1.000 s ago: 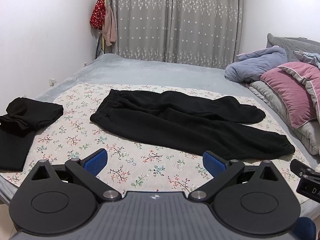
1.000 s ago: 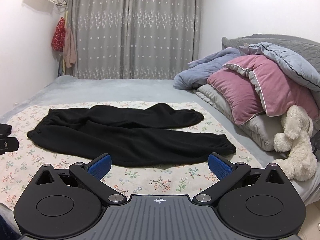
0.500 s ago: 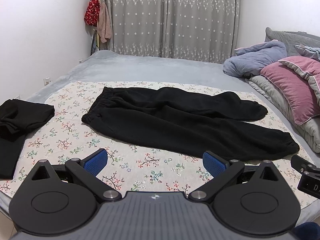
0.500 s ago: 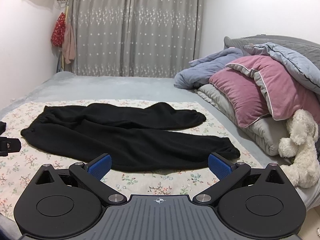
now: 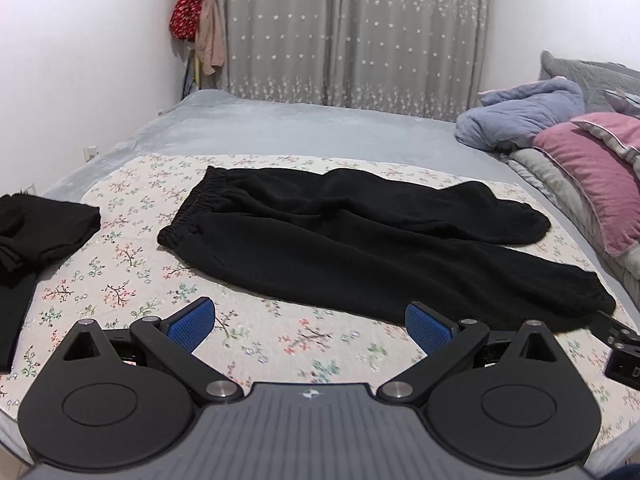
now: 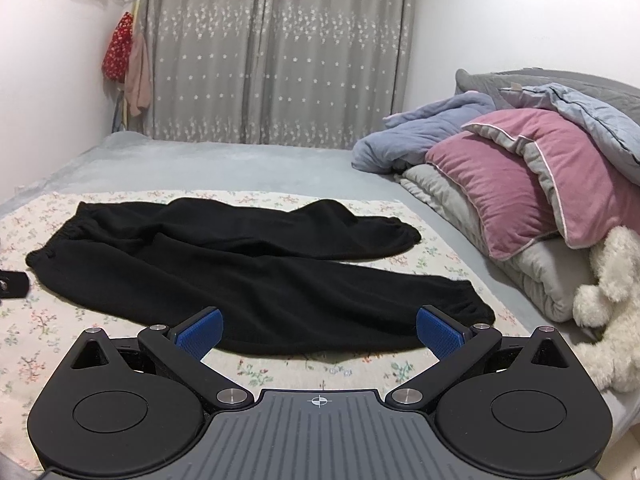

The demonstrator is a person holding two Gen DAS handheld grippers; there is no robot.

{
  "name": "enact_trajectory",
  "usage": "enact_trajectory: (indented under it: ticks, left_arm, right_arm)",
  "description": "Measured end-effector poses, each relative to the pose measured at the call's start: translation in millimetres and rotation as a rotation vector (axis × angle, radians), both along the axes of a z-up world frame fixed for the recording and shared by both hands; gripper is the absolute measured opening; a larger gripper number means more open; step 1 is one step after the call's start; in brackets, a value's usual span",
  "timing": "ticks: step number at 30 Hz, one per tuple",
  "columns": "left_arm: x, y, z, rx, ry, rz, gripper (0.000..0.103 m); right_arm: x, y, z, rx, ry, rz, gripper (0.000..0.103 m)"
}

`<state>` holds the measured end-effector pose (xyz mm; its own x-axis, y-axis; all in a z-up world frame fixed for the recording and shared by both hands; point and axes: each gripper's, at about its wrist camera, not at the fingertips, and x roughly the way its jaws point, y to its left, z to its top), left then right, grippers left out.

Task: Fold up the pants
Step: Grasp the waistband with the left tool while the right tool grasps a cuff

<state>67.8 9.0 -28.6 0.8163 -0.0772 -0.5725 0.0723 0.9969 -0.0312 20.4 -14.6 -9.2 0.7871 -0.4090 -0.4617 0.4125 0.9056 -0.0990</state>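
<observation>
At the far left of the floral bedspread [image 5: 132, 264], a pile of folded black clothes [image 5: 38, 232] lay well apart from the work. Next came the black sweatpants [image 5: 360, 248], spread flat in the middle of the bedspread, waistband [image 5: 192, 208] to the left and both cuffed legs running to the right, slightly apart like a narrow V. Nothing was folded yet, I judged.

The left gripper [image 5: 310, 326] hovered above the near edge of the bedspread, its blue pads wide apart and empty. The right gripper [image 6: 320, 330] hung over the near leg, also spread and holding nothing.

Further right were the pink pillow [image 6: 512, 176] and a white plush toy [image 6: 608, 304].

The risk I saw: the thick fleece could bunch if only the top layer were pinched, and the legs would then fold unevenly.
</observation>
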Motion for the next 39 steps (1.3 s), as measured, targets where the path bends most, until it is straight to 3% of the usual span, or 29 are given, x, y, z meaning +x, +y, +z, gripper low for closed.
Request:
enact_trajectory:
  ticks: [3,9,16,18,21,25,31,32,33,35,36,37,38,39]
  left_arm:
    - [18.0,21.3,-4.7,-0.031,0.010,0.046,0.101]
    - [73.4,80.9,-21.7,-0.164,0.034,0.190,0.101]
    - [145.6,135.5,-54.1,-0.274,0.087,0.322,0.101]
    - [166.0,151.2,-72.5,-0.347,0.121,0.364,0.101]
    - [192.1,168.4,-101.7,-0.483,0.165,0.402,0.100]
    - [215.5,183.3,-129.0,-0.638,0.152,0.441,0.099]
    - [239.7,171.9,-130.2,-0.611,0.057,0.399,0.097]
    - [241.8,168.2,-131.0,-0.591,0.046,0.380,0.092]
    - [245.6,165.5,-132.7,-0.574,0.041,0.355,0.075]
    - [249.8,166.4,-135.9,-0.549,0.050,0.339,0.056]
    - [249.0,169.8,-136.8,-0.550,0.048,0.337,0.032]
    - [249.6,174.8,-138.7,-0.563,0.061,0.336,0.023]
    - [248.5,180.9,-140.6,-0.595,0.068,0.336,0.022]
    - [245.3,186.5,-141.1,-0.626,0.058,0.340,0.017]
  right_arm:
    - [13.3,-23.4,-10.2,-0.006,0.013,-0.029,0.103]
    - [46.9,-97.5,-34.6,0.039,0.029,-0.148,0.103]
    - [68.5,-169.0,-104.5,0.113,0.091,-0.291,0.103]
    - [72.2,-188.4,-118.5,0.207,0.159,-0.305,0.103]
    - [66.8,-213.5,-119.7,0.267,0.071,-0.337,0.103]
    - [72.5,-243.4,-134.8,0.328,0.098,-0.404,0.103]
    - [84.0,-274.2,-146.8,0.359,0.017,-0.463,0.103]
    - [86.1,-276.4,-148.5,0.362,-0.005,-0.469,0.103]
    - [87.2,-277.5,-149.7,0.364,-0.030,-0.471,0.103]
    - [91.1,-279.8,-151.2,0.366,-0.058,-0.484,0.099]
    - [93.0,-281.9,-151.8,0.369,-0.069,-0.486,0.093]
    - [93.6,-284.2,-151.8,0.373,-0.081,-0.490,0.079]
    - [93.4,-286.9,-151.0,0.380,-0.092,-0.499,0.066]
    - [90.9,-289.7,-150.3,0.397,-0.105,-0.500,0.035]
